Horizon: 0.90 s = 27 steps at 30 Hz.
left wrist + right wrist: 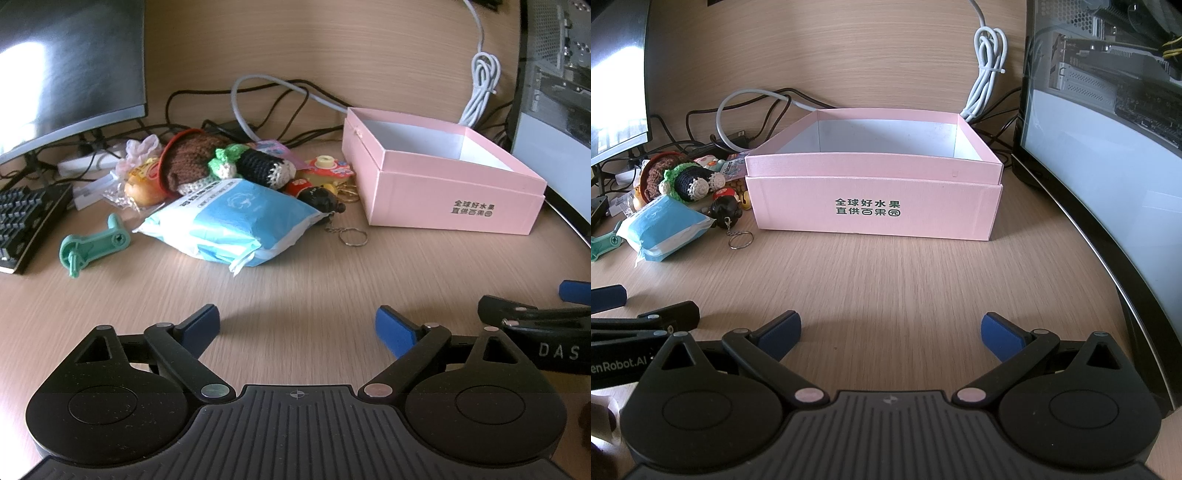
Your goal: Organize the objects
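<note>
Two handheld grippers hover low over a wooden desk (886,280), side by side, each with its blue pads spread wide and holding nothing. The left gripper (297,326) faces a loose heap of small things: a blue tissue pack (236,225), crocheted toys (221,162), a keyring (352,236) and a green plastic clamp (92,245). The right gripper (890,332) faces an open pink box (875,210), empty, just right of the heap, likely where the clutter is meant to go.

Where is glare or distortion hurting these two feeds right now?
Left wrist view: window glare washes over the monitor, and fisheye curves its edge; the pile and pink box stay sharp. Right wrist view: the right-hand screen is bright and bowed; box lettering reads clearly.
</note>
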Available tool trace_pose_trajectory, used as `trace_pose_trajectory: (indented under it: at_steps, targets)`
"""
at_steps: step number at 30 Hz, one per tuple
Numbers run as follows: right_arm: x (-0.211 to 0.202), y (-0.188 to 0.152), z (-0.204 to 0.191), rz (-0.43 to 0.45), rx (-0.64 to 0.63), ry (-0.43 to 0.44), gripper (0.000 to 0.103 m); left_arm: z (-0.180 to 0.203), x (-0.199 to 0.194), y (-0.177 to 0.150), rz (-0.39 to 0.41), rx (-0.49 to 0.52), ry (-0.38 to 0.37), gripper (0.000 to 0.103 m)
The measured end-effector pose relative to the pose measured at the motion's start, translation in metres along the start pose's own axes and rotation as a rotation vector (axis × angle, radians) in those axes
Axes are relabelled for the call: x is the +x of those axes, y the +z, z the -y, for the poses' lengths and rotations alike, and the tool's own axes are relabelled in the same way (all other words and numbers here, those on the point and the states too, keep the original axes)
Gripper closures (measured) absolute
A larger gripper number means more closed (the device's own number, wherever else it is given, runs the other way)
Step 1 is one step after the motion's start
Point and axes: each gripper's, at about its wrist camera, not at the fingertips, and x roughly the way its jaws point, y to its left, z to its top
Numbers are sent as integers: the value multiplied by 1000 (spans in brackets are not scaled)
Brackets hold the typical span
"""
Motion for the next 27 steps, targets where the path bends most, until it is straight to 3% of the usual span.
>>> trace_pose_trajectory:
  at_steps: [2, 4, 8, 11, 15, 20, 24, 27]
  targets:
    - [-1, 0, 0, -9, -7, 8, 0, -6, -2, 8, -43, -17, -25, 15]
    - [-2, 2, 3, -20, -11, 15, 0, -22, -9, 23, -62, -101, -66, 25]
    - [-1, 3, 3, -36, -19, 24, 0, -54, -24, 59, 27, -271, 39, 25]
    - [-3, 1, 2, -44, -20, 25, 0, -72, 0, 83, -61, -383, 48, 25]
    - [-4, 1, 2, -62, -20, 24, 0, -71, 35, 97, -156, -363, 103, 25]
    - [-5, 3, -1, -93, 1, -1, 0, -61, 56, 96, -207, -315, 129, 8]
    - [-5, 3, -3, -106, 22, -24, 0, -57, 71, 94, -242, -290, 166, 8]
    - [-4, 6, -3, -127, 15, -18, 0, -58, 77, 91, -258, -303, 151, 12]
